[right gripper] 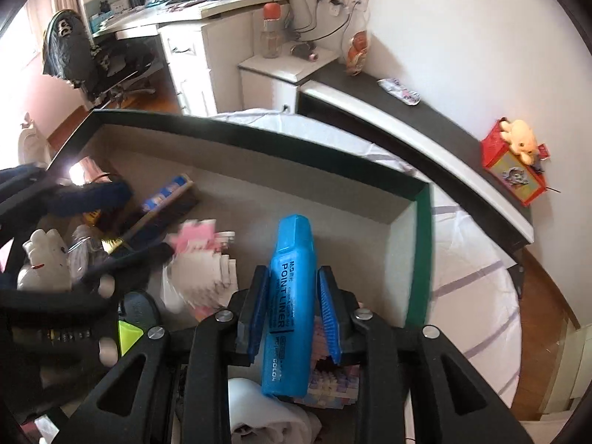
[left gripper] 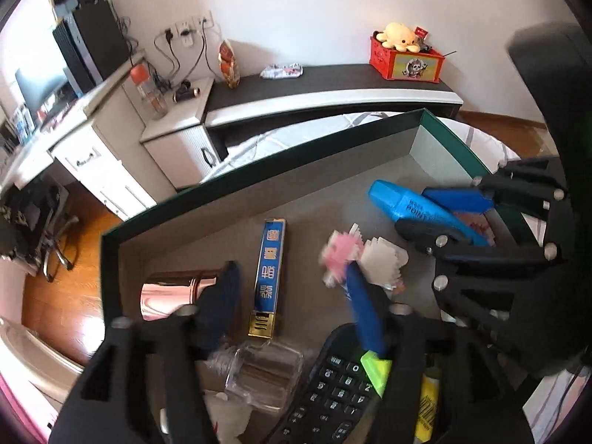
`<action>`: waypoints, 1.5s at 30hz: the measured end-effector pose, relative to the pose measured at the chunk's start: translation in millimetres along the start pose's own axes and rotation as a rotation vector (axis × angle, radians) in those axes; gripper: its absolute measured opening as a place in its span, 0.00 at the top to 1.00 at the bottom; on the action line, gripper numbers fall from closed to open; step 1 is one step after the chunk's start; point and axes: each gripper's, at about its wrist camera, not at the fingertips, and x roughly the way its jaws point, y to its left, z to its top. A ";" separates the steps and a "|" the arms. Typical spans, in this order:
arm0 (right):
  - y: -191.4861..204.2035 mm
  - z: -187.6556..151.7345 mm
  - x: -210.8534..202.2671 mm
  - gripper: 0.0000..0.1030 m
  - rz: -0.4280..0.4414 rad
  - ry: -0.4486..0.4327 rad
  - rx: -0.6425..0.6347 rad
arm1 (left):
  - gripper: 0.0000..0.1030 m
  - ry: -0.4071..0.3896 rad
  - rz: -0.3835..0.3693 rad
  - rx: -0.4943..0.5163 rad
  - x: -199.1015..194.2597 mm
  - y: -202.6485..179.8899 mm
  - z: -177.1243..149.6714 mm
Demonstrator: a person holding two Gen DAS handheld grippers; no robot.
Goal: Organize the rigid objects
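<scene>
A green-rimmed box (left gripper: 281, 155) with a grey inside holds the objects. My right gripper (right gripper: 290, 305) is shut on a blue highlighter (right gripper: 290, 296), held over the box's right part; it also shows in the left wrist view (left gripper: 410, 205). My left gripper (left gripper: 292, 296) is open and low over the box's near left. Between its fingers lie a blue and gold flat case (left gripper: 269, 277), a clear glass bottle (left gripper: 259, 373) and a black calculator (left gripper: 333, 384). A rose-gold cylinder (left gripper: 174, 294) lies by its left finger. A pink and white block figure (left gripper: 355, 259) lies mid-box.
A yellow-green highlighter (left gripper: 377, 368) lies on the calculator. A white figurine (right gripper: 46, 262) sits at the box's left. The box rests on a white bedsheet (right gripper: 477, 296). Behind stand a black-topped bench (left gripper: 325, 81), a red toy crate (left gripper: 405, 61) and white desk cabinets (left gripper: 111, 162).
</scene>
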 end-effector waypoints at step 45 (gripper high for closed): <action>29.2 -113.7 -170.5 0.00 -0.128 -0.370 0.194 | 0.00 -0.396 -0.002 -0.151 -182.9 18.6 -105.3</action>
